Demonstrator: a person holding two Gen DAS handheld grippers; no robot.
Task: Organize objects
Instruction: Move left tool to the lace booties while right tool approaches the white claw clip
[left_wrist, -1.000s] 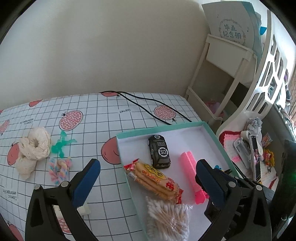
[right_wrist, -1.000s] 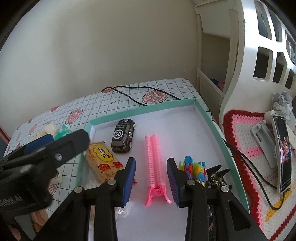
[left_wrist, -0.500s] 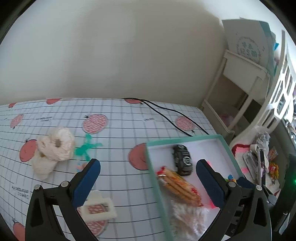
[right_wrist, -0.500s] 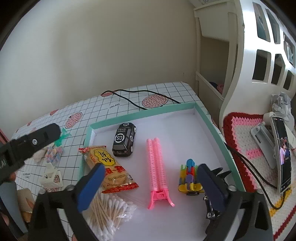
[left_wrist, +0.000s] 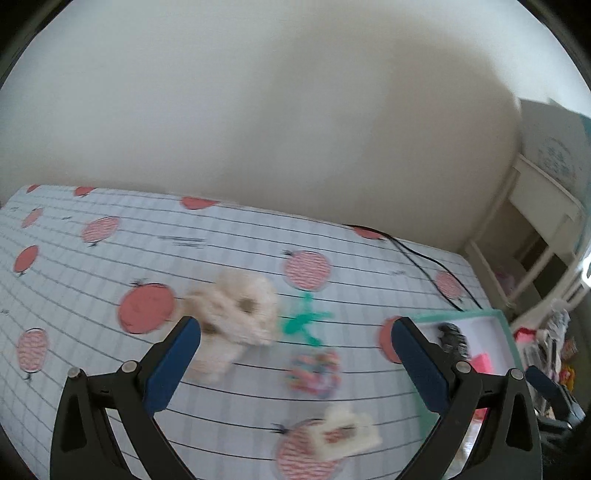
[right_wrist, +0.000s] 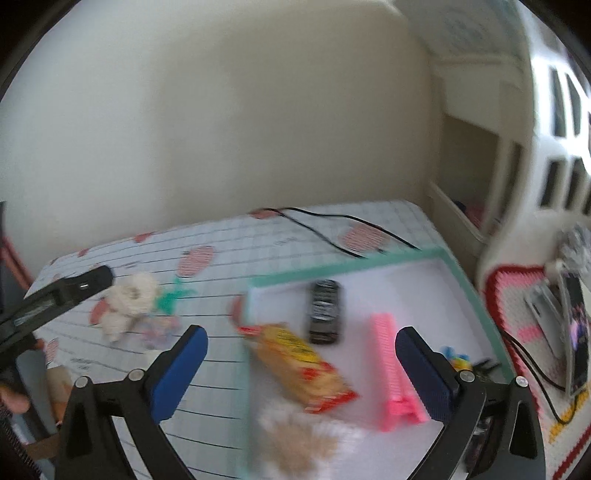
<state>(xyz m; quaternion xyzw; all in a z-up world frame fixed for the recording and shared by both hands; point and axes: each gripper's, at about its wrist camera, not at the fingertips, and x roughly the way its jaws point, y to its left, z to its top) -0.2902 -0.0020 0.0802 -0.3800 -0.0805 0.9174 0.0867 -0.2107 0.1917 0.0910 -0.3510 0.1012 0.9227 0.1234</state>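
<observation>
Both grippers have swung left, off the green-rimmed tray (right_wrist: 476, 295) toward the loose items. The cream fluffy scrunchie (left_wrist: 240, 314) lies on the checked tablecloth (left_wrist: 110, 266), ahead of the left gripper (left_wrist: 295, 363), jaws wide, empty. The right gripper (right_wrist: 301, 363) likewise gapes empty.

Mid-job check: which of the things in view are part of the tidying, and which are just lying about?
Job: tray holding toy car, snack pack, pink clip; loose on the table: fluffy scrunchie, green clip, pastel item.

Lying about: black cable, phone, crochet mat.
</observation>
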